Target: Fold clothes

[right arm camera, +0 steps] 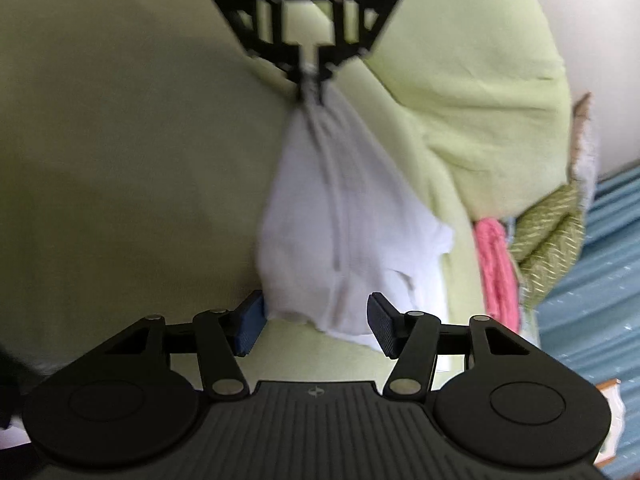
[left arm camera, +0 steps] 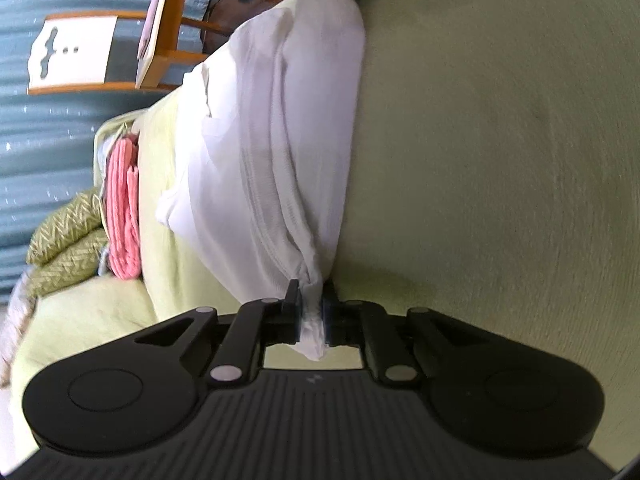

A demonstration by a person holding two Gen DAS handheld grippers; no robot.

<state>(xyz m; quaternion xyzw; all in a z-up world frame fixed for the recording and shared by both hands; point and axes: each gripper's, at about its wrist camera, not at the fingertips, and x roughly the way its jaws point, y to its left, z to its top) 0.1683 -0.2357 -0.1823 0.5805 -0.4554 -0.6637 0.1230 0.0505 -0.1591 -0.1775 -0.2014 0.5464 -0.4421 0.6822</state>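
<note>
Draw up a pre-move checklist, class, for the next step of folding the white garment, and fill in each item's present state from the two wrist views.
1. Left gripper clamps the white garment at one end: ok, cloth is bunched between its fingers.
2. Right gripper has a grip: not ok, its fingers stand apart with the garment's edge between them, not pinched.
3. Garment spread flat for a fold: not ok, it is gathered into a stretched bundle.
4. Green sheet beneath is smooth: ok.
5. Pink cloth and the olive patterned pile are apart from the garment: ok.
6. Sleeve and collar positions: cannot tell, the image is blurred.
</note>
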